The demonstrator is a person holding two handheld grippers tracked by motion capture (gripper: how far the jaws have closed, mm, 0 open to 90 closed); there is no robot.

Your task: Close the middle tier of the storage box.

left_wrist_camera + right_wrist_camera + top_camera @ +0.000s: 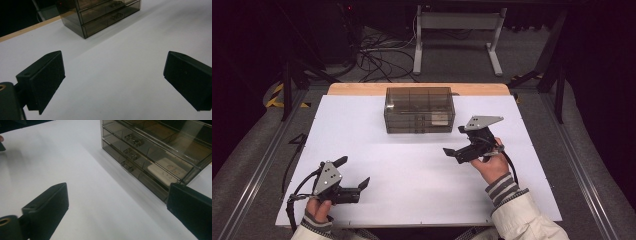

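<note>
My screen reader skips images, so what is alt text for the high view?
A person holds a right gripper and a left gripper, both open and empty, over a white table. A smoky clear drawer box stands at the far middle, drawers shut.

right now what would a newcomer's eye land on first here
The smoky see-through drawer box stands alone at the far middle of the white table, its three drawers shut. The right hand-held gripper is open just in front of its right end, and the left hand-held gripper, also open, sits near the table's front left edge.
</note>
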